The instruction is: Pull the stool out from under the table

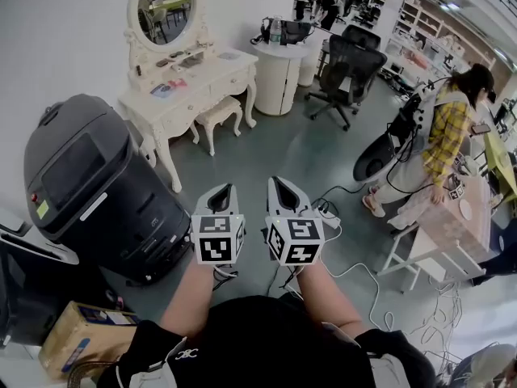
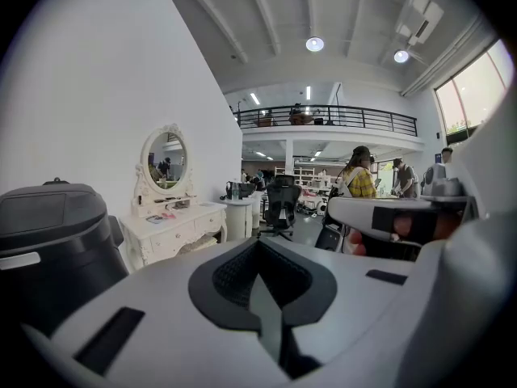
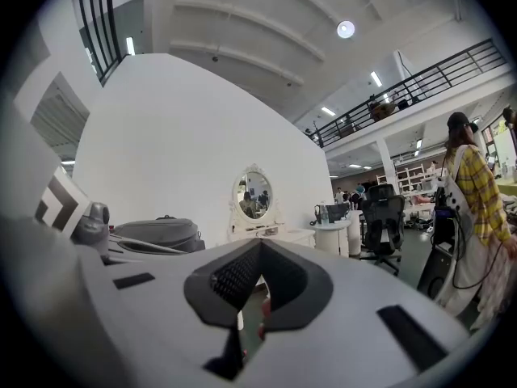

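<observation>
Two sets: left tongs [image 1: 221, 194], right tongs [image 1: 279, 188], each pressed together, empty, carried side by side, likely ready for reach. Stool [image 1: 219, 113] tucked under front edge of white counter [image 1: 220, 65], well apart from both.

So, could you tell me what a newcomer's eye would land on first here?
Probably the ornate white dressing table with its oval mirror against the wall at upper left, its stool tucked partly beneath. Then the left gripper and right gripper, both shut and empty, side by side in the foreground. A bulky dark machine sits at left; a person in a yellow checked shirt stands at right.
</observation>
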Demonstrator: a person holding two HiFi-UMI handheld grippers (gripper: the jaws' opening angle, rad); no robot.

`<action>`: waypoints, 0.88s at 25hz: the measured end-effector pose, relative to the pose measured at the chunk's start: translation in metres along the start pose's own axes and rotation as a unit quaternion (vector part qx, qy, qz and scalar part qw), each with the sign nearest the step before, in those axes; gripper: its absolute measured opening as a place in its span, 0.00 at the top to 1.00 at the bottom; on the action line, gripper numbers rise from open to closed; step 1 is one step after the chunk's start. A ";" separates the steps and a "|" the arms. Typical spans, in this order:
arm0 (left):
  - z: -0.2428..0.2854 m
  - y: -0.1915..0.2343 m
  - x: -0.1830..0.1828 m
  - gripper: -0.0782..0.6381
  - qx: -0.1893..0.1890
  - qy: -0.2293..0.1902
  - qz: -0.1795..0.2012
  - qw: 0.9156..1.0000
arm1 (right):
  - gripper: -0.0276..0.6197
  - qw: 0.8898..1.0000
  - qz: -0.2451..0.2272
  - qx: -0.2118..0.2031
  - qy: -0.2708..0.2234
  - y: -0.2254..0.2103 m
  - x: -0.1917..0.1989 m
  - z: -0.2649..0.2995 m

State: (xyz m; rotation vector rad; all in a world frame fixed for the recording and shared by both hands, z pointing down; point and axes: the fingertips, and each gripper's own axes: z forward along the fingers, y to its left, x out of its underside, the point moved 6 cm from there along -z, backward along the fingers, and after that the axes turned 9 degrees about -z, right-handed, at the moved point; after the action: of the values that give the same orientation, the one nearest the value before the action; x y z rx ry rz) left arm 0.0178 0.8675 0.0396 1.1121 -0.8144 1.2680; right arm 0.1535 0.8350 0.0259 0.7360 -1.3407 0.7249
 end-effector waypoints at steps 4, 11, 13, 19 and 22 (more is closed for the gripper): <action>0.006 0.005 0.002 0.90 0.007 0.007 -0.005 1.000 | 0.95 1.000 -0.001 0.003 0.005 0.004 0.002 0.006; 0.033 0.006 0.000 0.90 0.012 0.017 -0.008 1.000 | 0.95 1.000 -0.006 0.003 0.013 -0.008 0.006 0.026; 0.048 0.008 -0.002 0.90 0.010 0.019 -0.007 1.000 | 0.95 1.000 -0.002 0.002 0.013 -0.017 0.008 0.038; 0.109 0.013 -0.027 0.90 -0.002 0.020 0.011 1.000 | 0.95 1.000 0.015 -0.005 0.010 -0.057 0.005 0.097; 0.142 0.011 -0.044 0.90 -0.007 0.018 0.014 1.000 | 0.95 1.000 0.019 -0.016 0.007 -0.080 -0.001 0.126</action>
State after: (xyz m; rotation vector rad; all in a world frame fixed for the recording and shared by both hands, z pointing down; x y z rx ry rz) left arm 0.0155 0.7183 0.0425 1.0664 -0.8127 1.3012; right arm 0.1458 0.6857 0.0311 0.6804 -1.3538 0.7363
